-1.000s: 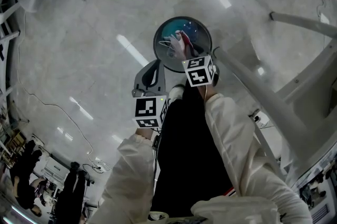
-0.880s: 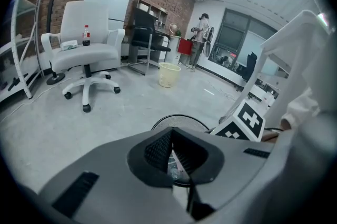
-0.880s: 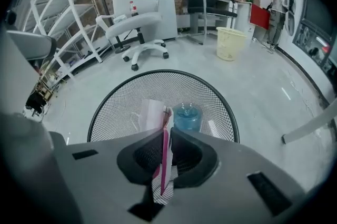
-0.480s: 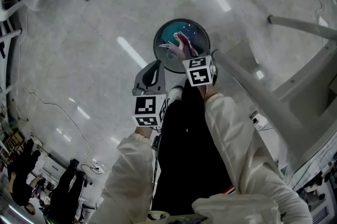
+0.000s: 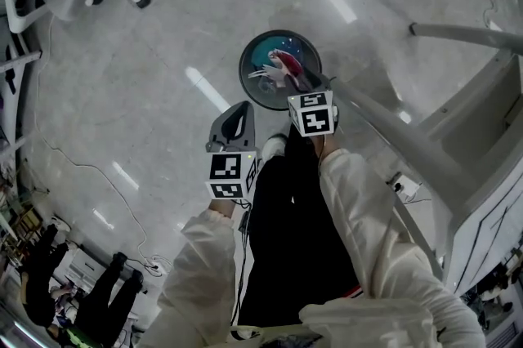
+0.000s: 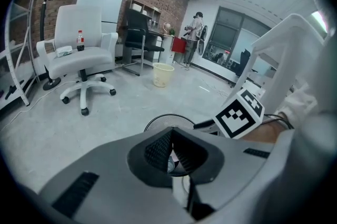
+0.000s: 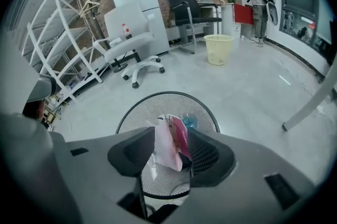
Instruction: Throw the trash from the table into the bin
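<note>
Above the mesh bin (image 7: pixel 139 115), the right gripper (image 7: pixel 171 157) has just been opening its fingers. A pink-and-white wrapper (image 5: pixel 282 64) sits loose between them, best kept over the bin's centre until it drops clear. The left gripper (image 6: pixel 171 152) has its fingers closed and empty.

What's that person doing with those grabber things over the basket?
A person is throwing trash away. The right gripper hangs over the mesh bin, and its jaws have just been opening, with a pink and white wrapper between them. The left gripper is shut and empty beside it.
</note>
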Motion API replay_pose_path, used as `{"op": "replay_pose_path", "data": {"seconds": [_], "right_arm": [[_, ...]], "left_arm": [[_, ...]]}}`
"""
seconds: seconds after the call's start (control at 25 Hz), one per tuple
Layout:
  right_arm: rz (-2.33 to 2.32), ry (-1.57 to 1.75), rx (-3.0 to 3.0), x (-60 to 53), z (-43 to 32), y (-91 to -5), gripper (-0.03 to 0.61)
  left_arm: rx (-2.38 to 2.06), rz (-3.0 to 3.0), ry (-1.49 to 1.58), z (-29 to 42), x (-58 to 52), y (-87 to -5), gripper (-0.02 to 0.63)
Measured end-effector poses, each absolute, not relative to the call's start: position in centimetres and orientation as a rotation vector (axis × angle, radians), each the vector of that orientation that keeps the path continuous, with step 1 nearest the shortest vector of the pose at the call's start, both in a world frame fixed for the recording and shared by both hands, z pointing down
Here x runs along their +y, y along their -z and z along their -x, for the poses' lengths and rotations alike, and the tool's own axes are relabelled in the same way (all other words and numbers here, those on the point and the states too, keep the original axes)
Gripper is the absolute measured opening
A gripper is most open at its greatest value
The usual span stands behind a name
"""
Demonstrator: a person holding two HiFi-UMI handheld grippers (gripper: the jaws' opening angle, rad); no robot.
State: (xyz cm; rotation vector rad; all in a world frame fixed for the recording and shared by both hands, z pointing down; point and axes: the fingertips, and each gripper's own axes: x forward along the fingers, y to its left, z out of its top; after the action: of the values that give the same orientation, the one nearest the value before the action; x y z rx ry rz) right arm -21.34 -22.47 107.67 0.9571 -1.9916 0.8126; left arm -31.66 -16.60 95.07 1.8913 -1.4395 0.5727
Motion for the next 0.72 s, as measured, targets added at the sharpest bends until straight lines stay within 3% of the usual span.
{"op": "replay_pose_path", "data": {"seconds": [0.4, 0.72], "right_arm": [[-1.002, -0.794, -2.062, -21.8, 21.0, -100.8, 0.178], [-1.019, -0.787, -2.112, -18.8, 21.0, -90.5, 0.170]], "left_arm": [[-1.450, -1.938, -0.590, 31.9, -14.7, -90.8, 0.008], [-1.463, -1.976, -0.563, 32.1, -14.4, -82.9, 0.008]]}}
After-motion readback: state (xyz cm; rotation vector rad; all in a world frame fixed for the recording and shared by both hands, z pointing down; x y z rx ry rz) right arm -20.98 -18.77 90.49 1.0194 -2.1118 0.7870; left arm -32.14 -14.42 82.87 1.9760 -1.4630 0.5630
